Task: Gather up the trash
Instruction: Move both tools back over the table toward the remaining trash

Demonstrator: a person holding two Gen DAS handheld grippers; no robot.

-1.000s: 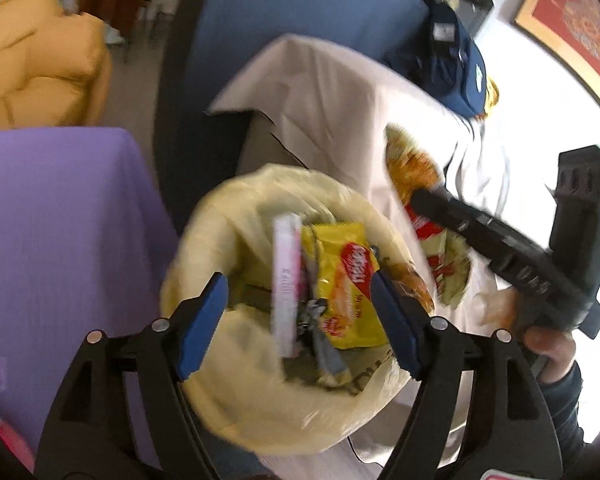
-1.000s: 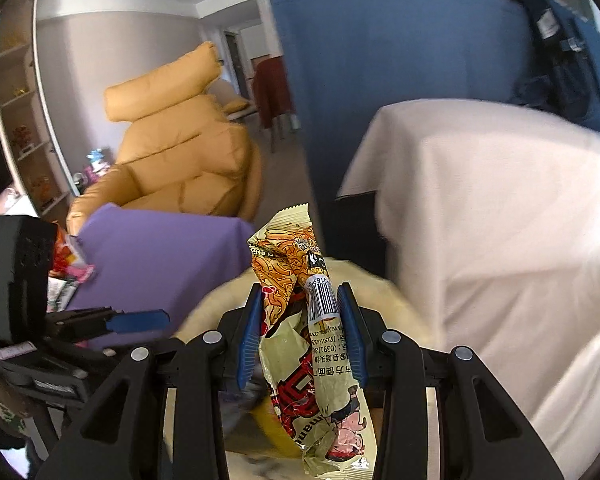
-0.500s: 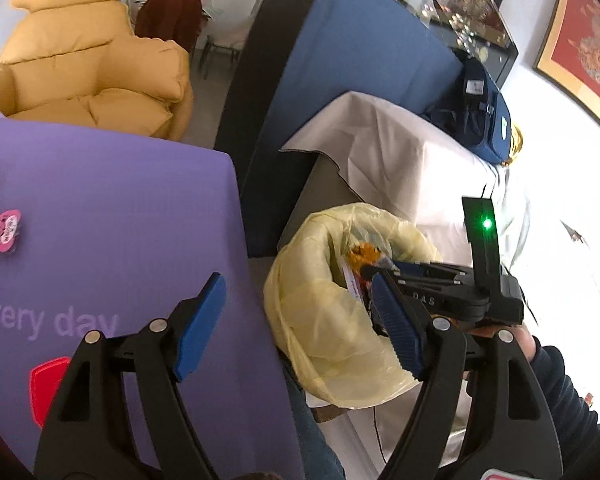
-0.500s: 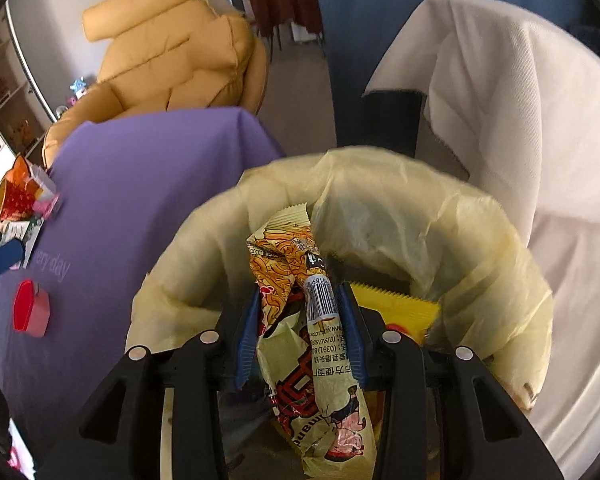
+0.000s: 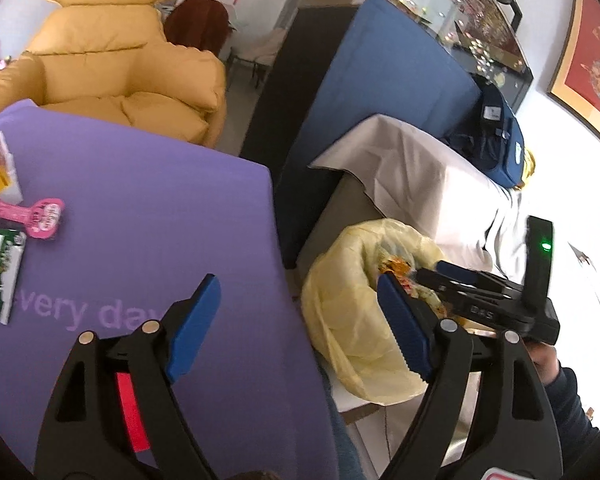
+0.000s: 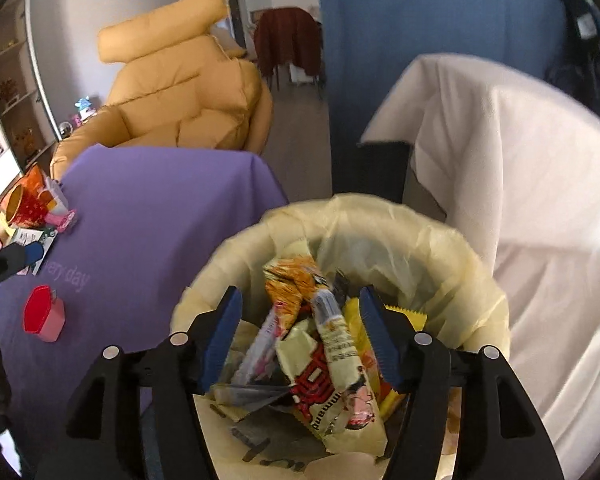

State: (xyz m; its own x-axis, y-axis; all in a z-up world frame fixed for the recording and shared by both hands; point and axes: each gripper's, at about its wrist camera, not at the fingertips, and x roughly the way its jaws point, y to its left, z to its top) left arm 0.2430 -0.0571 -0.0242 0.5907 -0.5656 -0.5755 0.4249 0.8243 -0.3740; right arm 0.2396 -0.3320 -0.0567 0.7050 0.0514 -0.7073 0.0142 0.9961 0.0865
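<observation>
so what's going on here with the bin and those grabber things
A person is clearing snack trash off a purple table into a yellow-lined bin. The right gripper is over the bin; its jaws have just been opening, and the noodle wrapper between them drops loose onto the other wrappers. The left gripper is open and empty over the table, where more litter waits.

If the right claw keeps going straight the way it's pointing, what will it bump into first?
Most likely the noodle wrapper lying between the open right claw, on top of the trash in the yellow-lined bin. The claw has just opened, so the wrapper looks let go. Exact depth is hard to judge.
</observation>
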